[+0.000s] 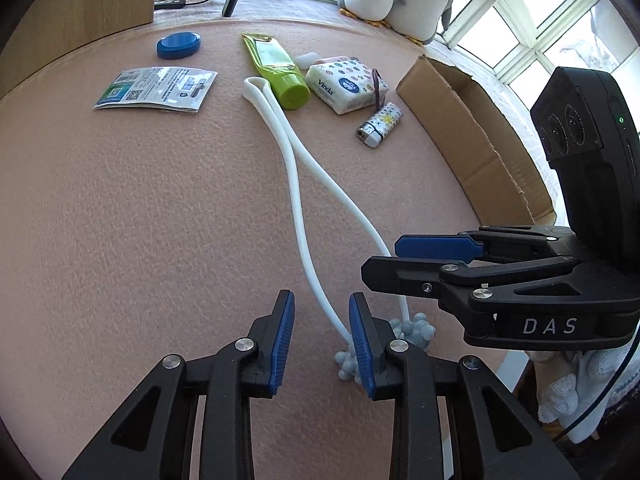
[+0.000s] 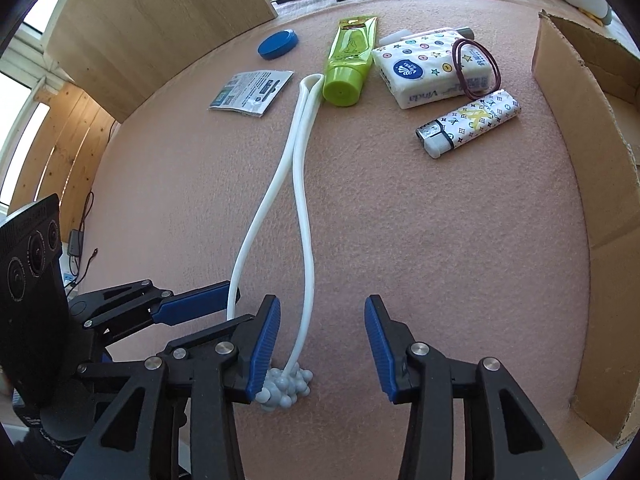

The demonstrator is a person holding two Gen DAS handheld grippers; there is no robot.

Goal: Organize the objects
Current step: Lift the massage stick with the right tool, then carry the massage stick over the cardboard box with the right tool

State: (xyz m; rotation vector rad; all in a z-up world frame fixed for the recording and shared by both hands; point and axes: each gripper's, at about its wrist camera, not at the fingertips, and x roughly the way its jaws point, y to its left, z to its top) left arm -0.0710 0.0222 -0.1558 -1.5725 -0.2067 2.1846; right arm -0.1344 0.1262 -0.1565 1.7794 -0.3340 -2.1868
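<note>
Pink table [image 2: 440, 240]: cord [image 2: 302, 184] runs lengthwise up-frame, knobbly end at lower centre between both grippers' parted, empty jaws.

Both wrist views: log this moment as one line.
left gripper: open, empty | right gripper: open, empty | white massager: on mat, between grippers | cardboard box: right, no items visible
</note>
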